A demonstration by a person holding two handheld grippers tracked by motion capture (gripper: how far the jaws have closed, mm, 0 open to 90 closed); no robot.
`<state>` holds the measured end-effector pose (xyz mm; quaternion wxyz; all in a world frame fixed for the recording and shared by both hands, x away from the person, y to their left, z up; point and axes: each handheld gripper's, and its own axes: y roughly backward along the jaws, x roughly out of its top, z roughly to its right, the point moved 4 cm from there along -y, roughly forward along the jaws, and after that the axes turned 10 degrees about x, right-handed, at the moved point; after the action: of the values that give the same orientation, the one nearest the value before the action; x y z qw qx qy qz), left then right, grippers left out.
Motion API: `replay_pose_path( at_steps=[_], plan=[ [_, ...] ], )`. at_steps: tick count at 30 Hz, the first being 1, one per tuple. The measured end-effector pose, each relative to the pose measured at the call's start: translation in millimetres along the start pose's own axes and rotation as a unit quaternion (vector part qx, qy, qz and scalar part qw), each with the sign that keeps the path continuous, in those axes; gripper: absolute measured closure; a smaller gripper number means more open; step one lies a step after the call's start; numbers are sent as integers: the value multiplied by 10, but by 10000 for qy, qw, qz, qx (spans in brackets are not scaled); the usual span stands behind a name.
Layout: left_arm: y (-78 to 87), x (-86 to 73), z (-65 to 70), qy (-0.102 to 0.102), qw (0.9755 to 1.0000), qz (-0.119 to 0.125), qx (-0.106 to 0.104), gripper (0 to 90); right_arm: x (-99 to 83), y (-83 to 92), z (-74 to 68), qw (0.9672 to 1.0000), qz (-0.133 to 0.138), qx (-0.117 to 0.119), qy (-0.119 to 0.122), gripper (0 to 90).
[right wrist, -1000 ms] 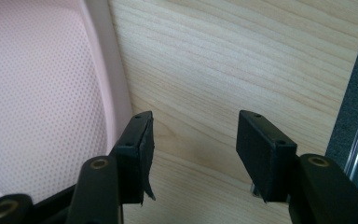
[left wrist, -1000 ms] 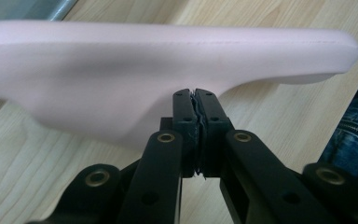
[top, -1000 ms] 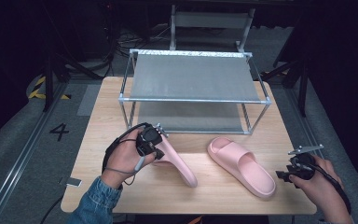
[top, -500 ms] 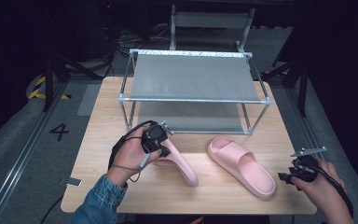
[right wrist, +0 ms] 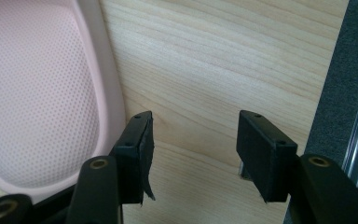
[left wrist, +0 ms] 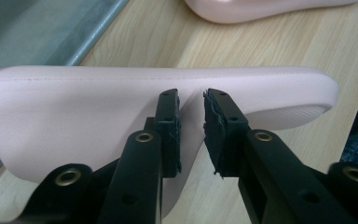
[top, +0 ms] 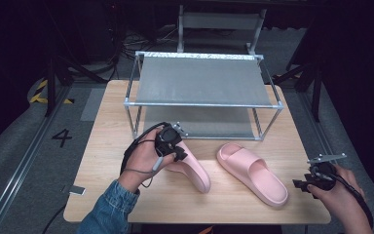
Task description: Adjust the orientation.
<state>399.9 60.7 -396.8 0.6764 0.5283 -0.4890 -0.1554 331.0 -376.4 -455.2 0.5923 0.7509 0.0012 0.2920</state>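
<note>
At the desk's [top: 102, 195] near right corner the right tool [top: 306, 185] rests with jaws apart, just beside the right pink slipper [top: 252, 173]. The left tool [top: 179, 155], jaws just opening to a narrow gap, sits at the left pink slipper's [top: 195, 171] edge, before the metal rack [top: 202, 83].

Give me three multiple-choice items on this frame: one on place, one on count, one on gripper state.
1. Where does the left gripper sit?
A. on the rack's top shelf
B. at the left pink slipper
C. on the floor

2. How many pink slippers lie on the table?
A. one
B. two
C. three

3. How do the right gripper's jaws stand?
A. apart over bare wood
B. clamped on a slipper
C. clamped on the rack

Key: B, its jaws, just opening, meet the slipper's side; B, a second, right slipper lies beside it; A, only table shows between them.
</note>
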Motion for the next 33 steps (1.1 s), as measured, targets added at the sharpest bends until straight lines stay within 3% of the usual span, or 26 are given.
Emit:
replay_pose_path(
  at_steps=[6,11,12,13,16,20,27,33],
  plan=[
    [-70,146,24,-97,9999,97,34,690,-1,3,-2,10000,42,8,-19,468],
    [-107,247,75,-286,9991,156,263,614,-10,-5,11,10000,24,4,-56,467],
    [-88,293,86,-357,9980,309,411,590,-10,-6,9,10000,32,8,-56,464],
    [-88,293,86,-357,9980,309,411,559,-10,-6,9,10000,32,8,-56,464],
    [43,326,87,-276,9951,647,694,535,-5,-1,-9,10000,80,8,-46,462],
    [64,305,101,-234,9955,632,659,539,-4,-8,-19,10000,60,18,-20,461],
    [-240,296,241,-382,9983,292,325,546,4,-40,-43,10000,28,31,50,458],
    [-387,298,295,-450,9985,138,290,621,-7,-62,-36,10000,4,31,51,457]
  ],
)
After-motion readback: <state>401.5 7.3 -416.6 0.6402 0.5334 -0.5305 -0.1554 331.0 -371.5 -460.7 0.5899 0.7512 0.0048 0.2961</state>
